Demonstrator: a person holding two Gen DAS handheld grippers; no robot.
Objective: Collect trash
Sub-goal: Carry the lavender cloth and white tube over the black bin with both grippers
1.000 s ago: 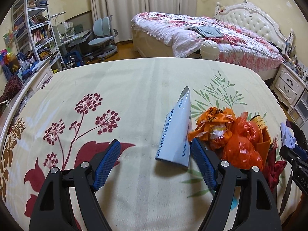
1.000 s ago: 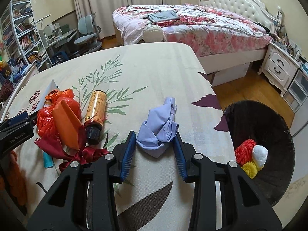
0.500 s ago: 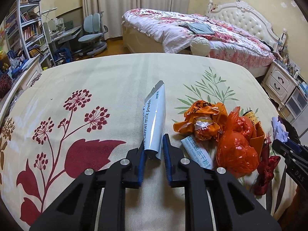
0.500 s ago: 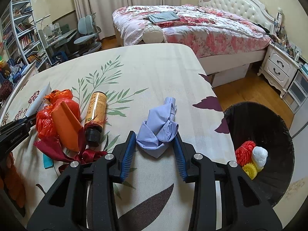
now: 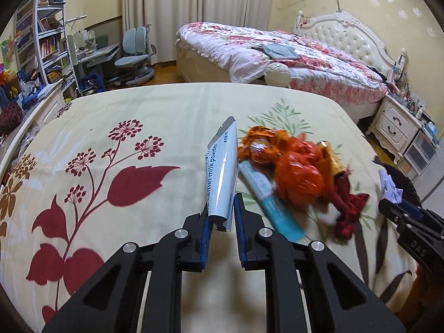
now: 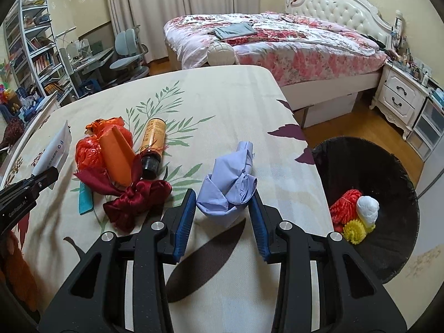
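Meanwhile, 2 handheld grippers are working a floral-sheeted bed (image 5: 166, 116): the left gripper (image 5: 221, 216) is pinching a milk powder sachet (image 5: 222, 177) by its lower end, while the right gripper (image 6: 223, 216) is clamping a crumpled lilac wad (image 6: 230, 186), likely bound for the black bin (image 6: 369, 166) just beside the bed. Whereas 1 second ago the left jaws were spread wide around the sachet, they are now pressing it.

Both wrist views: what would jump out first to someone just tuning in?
The orange and red wrapper pile in the middle of the floral bedspread, with a dark red ribbon at its near edge. The left gripper pinches a white milk powder sachet; the right gripper holds a crumpled lilac cloth, beside the black bin.
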